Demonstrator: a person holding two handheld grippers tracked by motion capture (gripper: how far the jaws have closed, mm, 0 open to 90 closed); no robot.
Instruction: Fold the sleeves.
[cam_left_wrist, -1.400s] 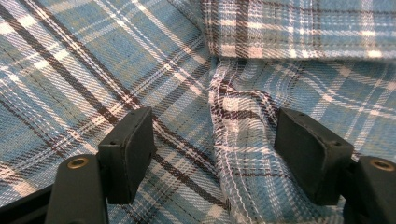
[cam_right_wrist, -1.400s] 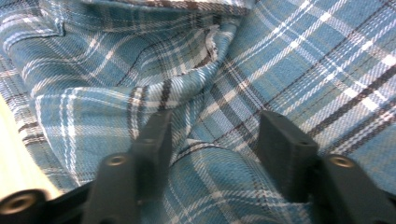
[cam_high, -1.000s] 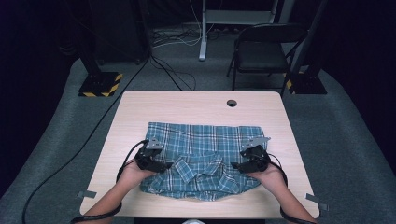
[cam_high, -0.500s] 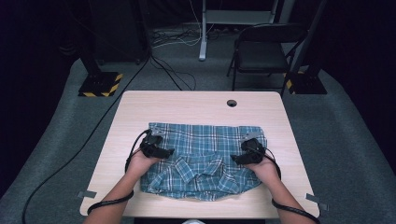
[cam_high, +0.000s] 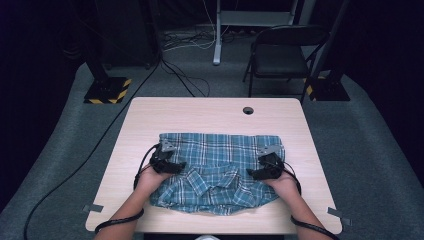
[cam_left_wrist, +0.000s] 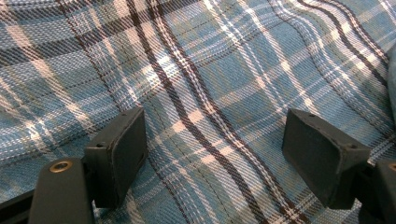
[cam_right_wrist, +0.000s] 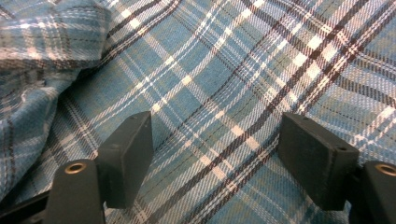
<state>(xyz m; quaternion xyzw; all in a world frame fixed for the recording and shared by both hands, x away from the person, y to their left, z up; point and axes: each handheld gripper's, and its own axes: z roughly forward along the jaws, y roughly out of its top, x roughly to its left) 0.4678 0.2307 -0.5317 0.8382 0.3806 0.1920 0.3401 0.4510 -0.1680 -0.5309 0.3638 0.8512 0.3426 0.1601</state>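
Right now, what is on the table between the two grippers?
In the high view, the plaid shirt lies between the left gripper and the right gripper, its rumpled collar in the middle.

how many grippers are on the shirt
2. The left gripper is over the shirt's left edge, the right gripper over its right edge. Both stand open above flat cloth, nothing pinched.

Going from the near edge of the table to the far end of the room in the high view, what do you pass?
Shirt → round hole in the table → folding chair.
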